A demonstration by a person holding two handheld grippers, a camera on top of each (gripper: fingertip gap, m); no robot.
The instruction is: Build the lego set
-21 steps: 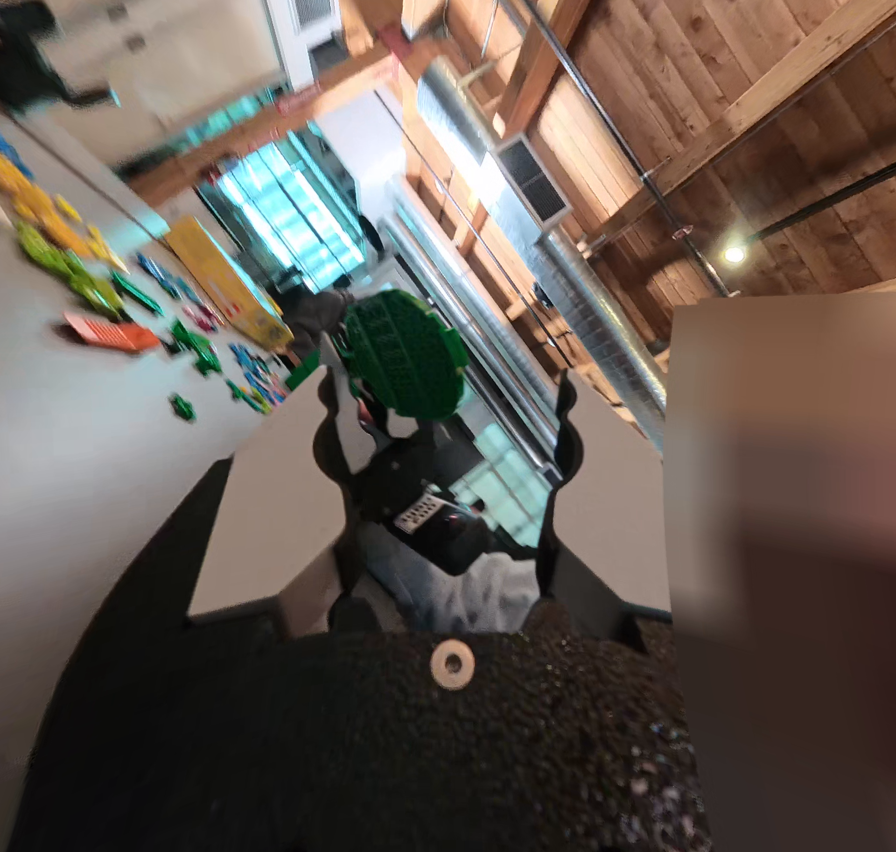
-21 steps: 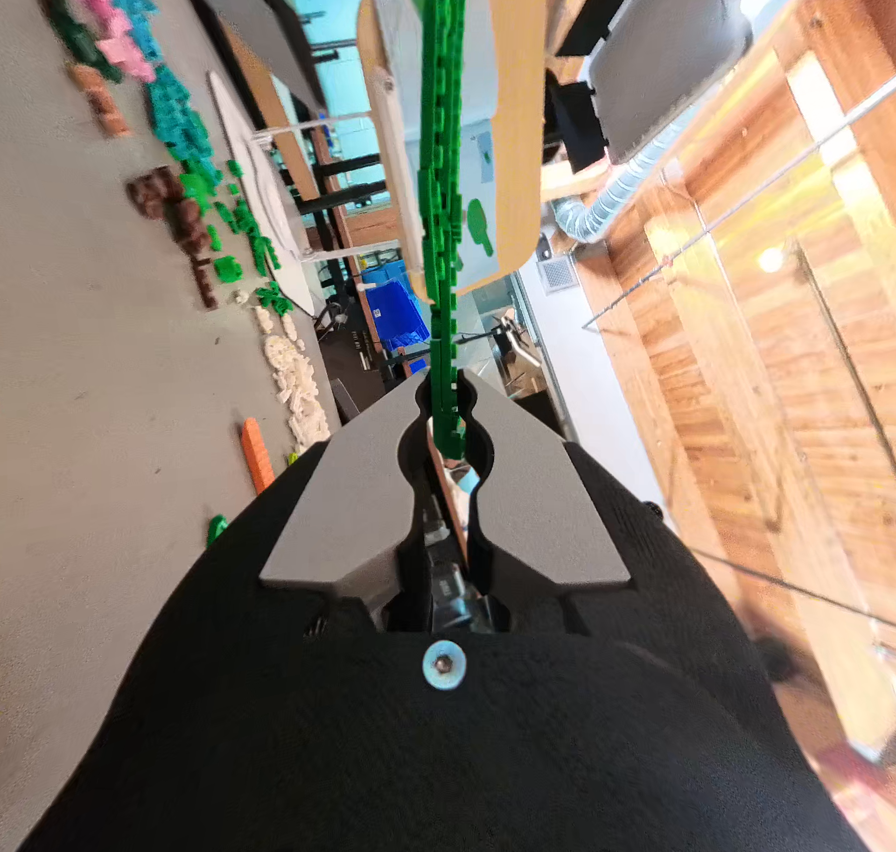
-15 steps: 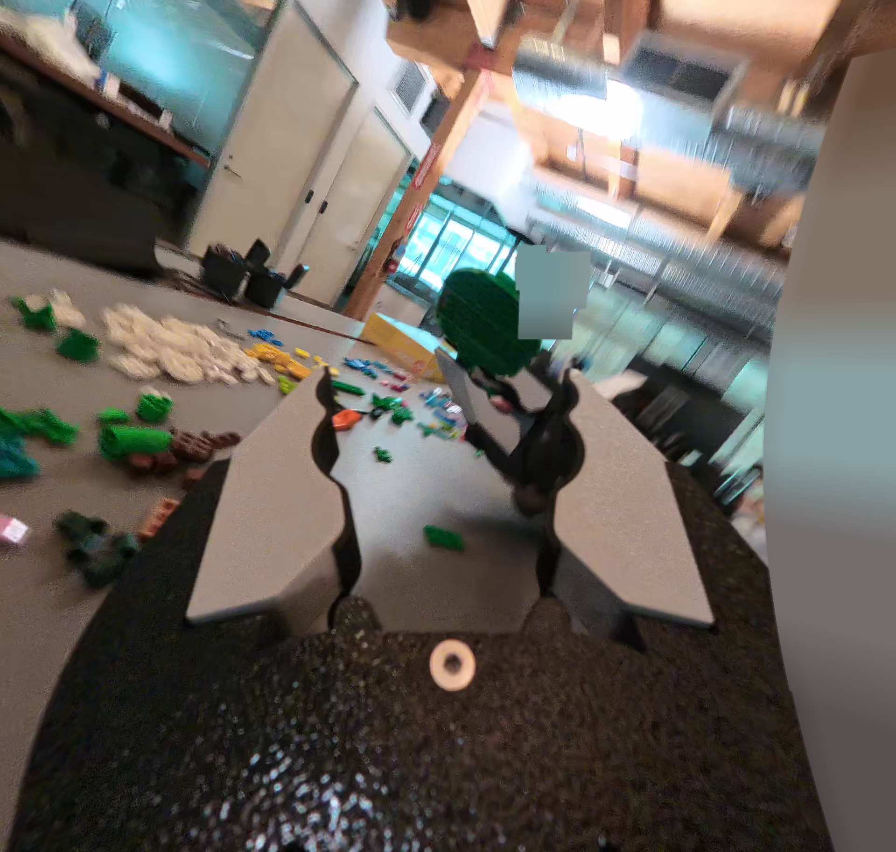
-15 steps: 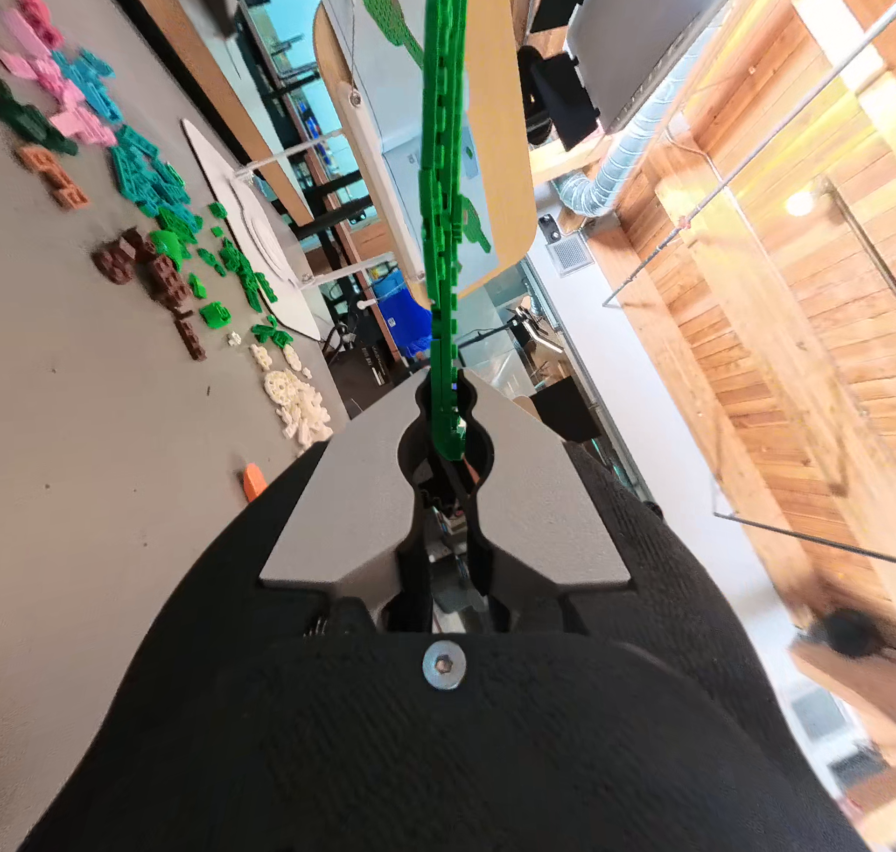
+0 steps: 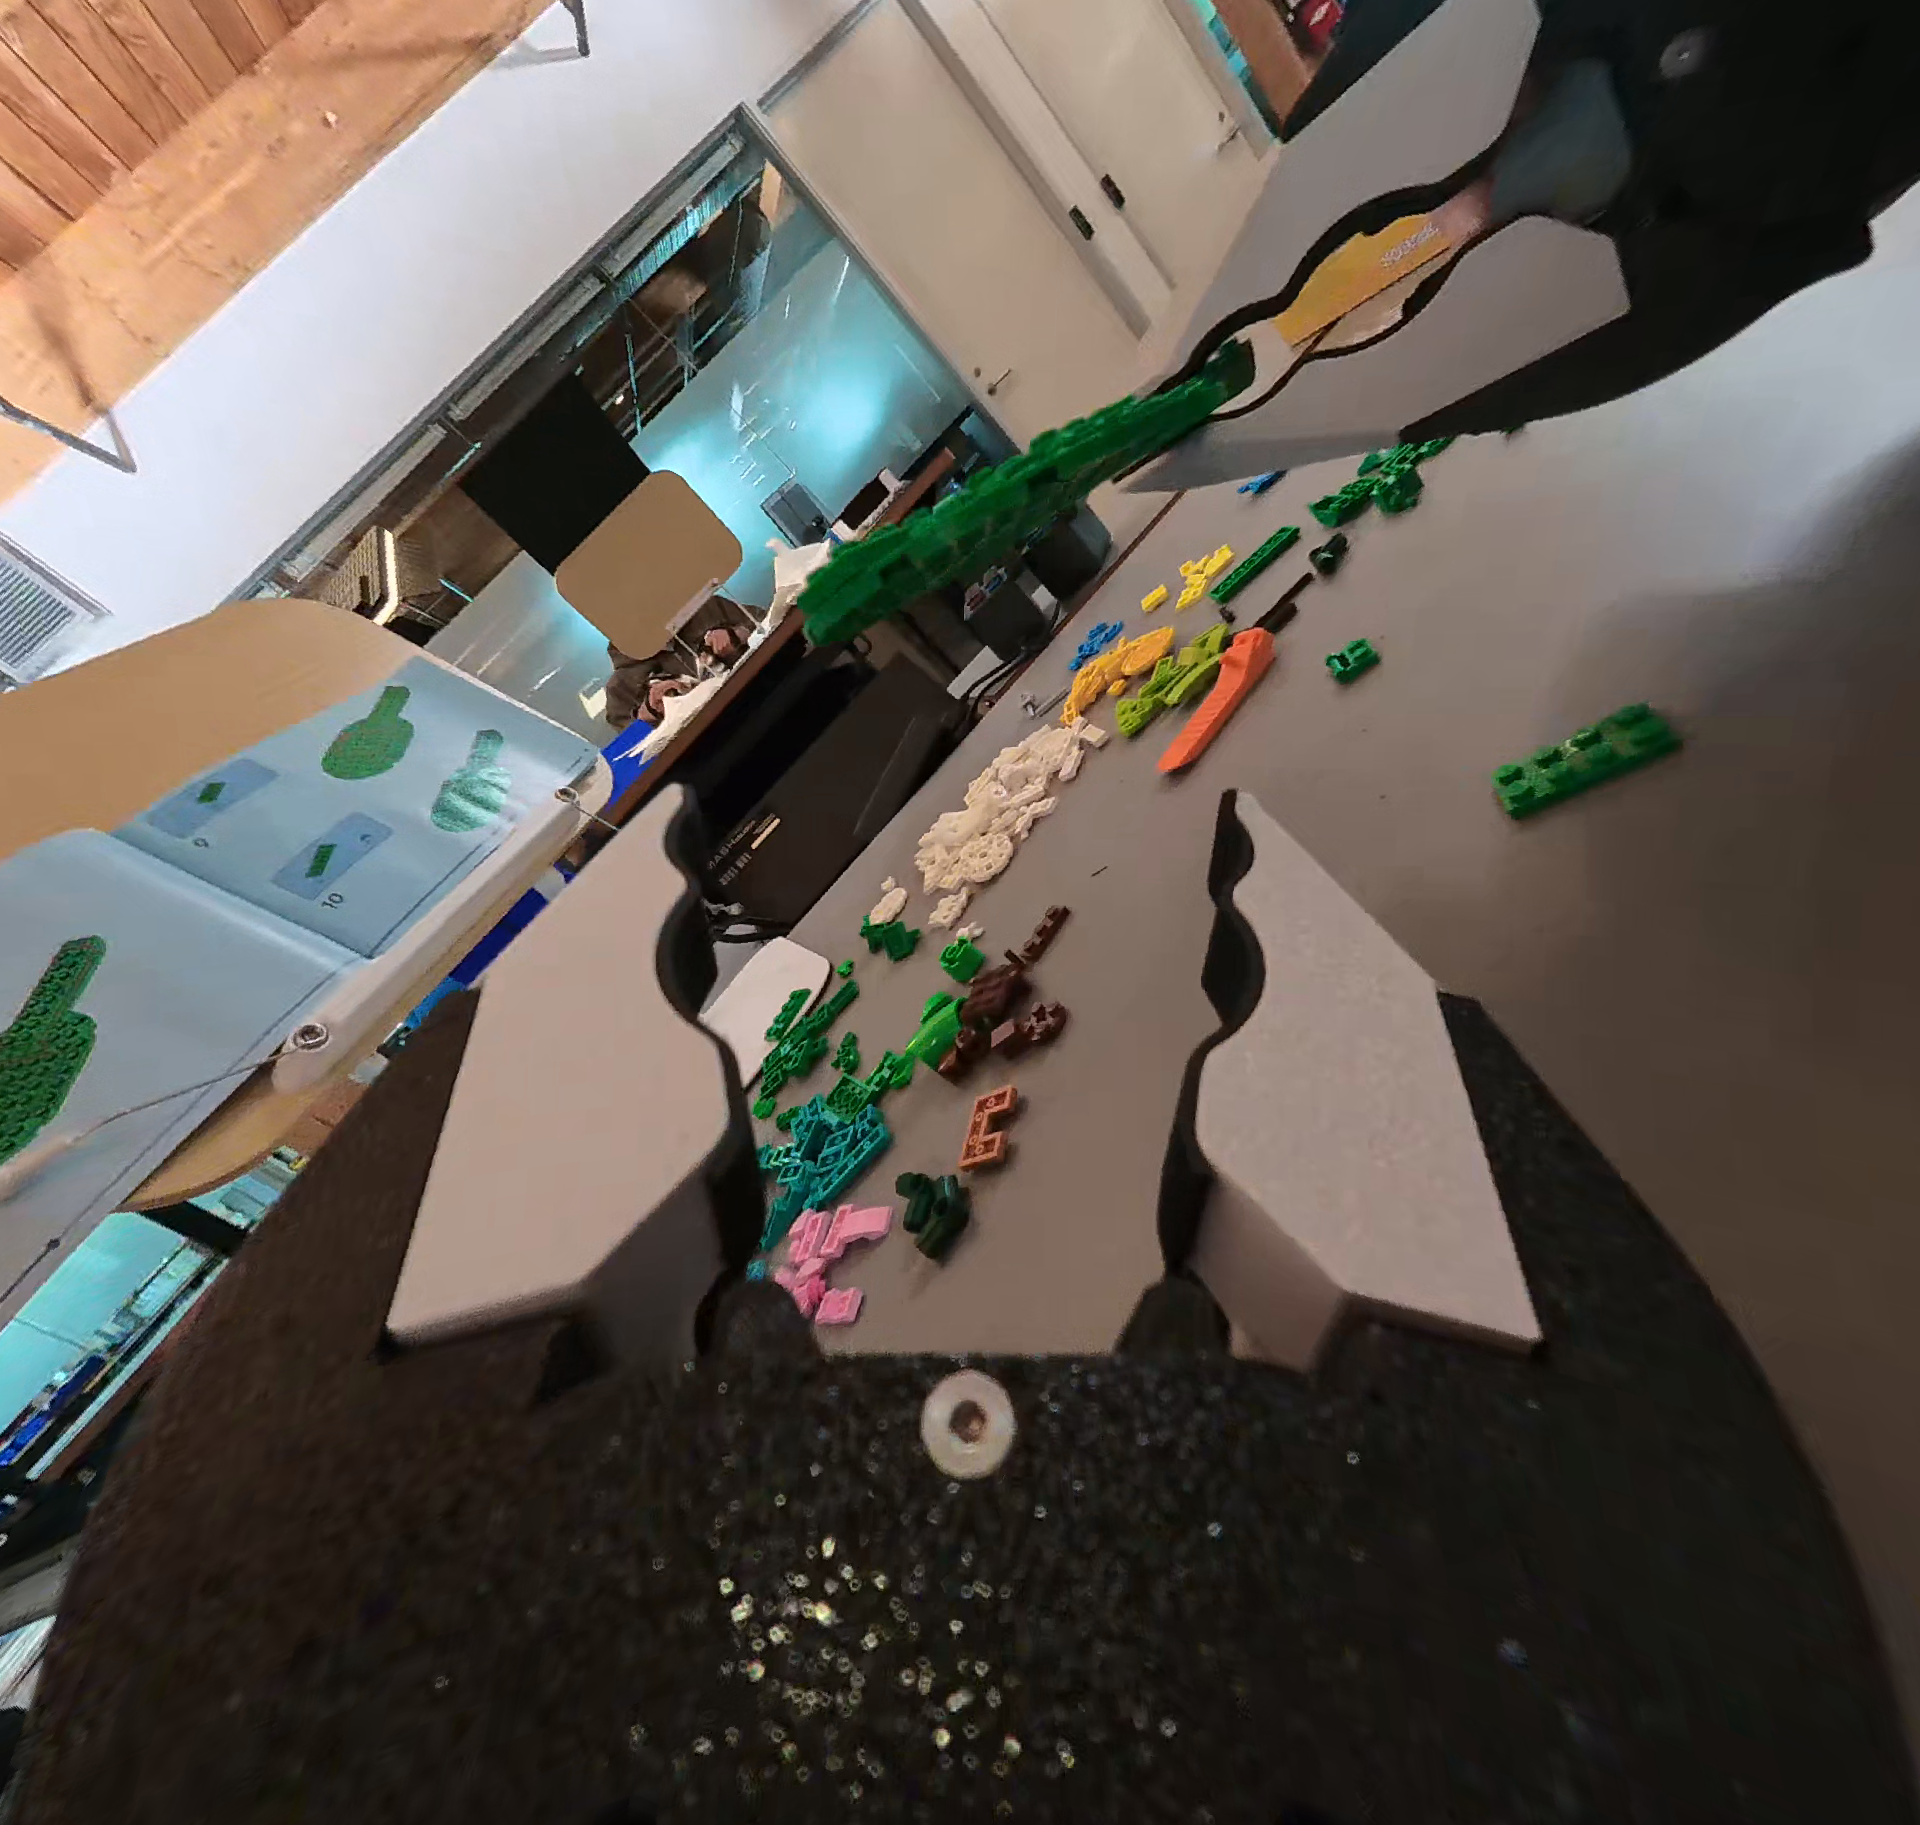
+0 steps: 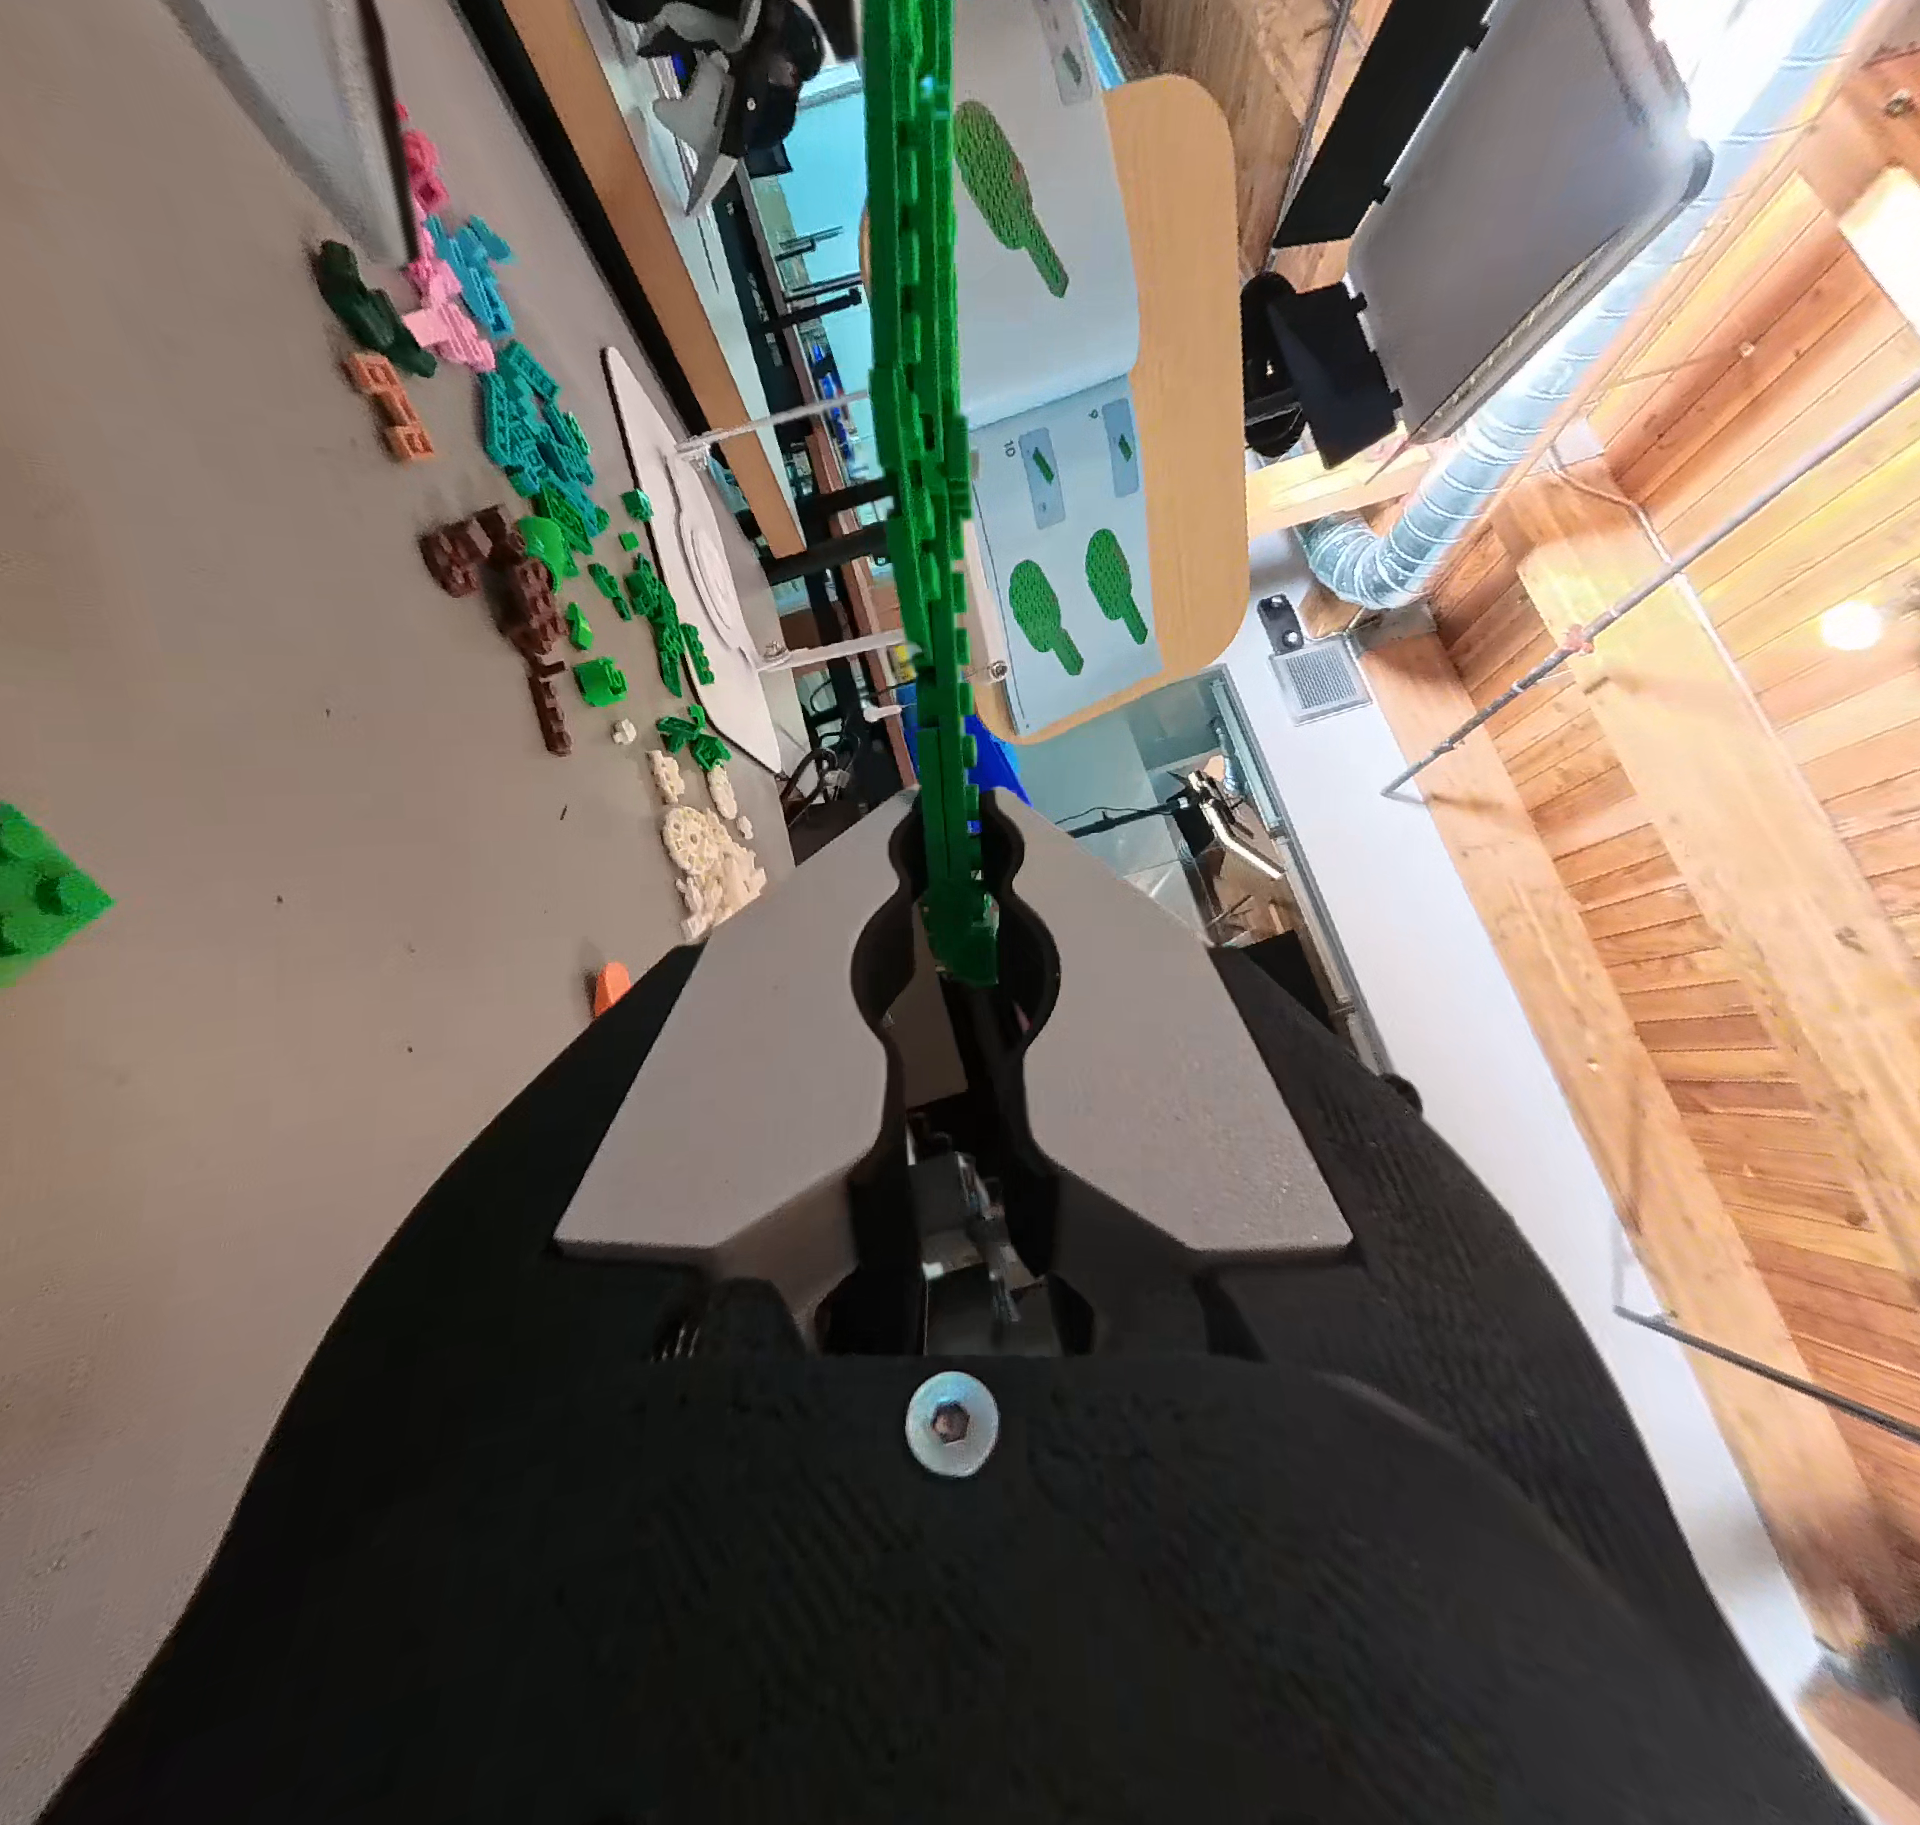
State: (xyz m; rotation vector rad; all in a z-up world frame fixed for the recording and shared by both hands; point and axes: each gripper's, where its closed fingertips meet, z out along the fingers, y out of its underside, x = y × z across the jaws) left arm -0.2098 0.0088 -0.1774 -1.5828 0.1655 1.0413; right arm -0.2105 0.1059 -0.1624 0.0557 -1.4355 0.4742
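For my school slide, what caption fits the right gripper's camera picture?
Right gripper jaws shut on a flat green plastic brick build, held edge-on above a grey table.

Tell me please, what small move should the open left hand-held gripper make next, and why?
Probably move toward the loose green plate on the grey table and straddle it. The left hand-held gripper is wide open and empty, while the right hand-held gripper is shut on the flat green brick assembly, held off the table.
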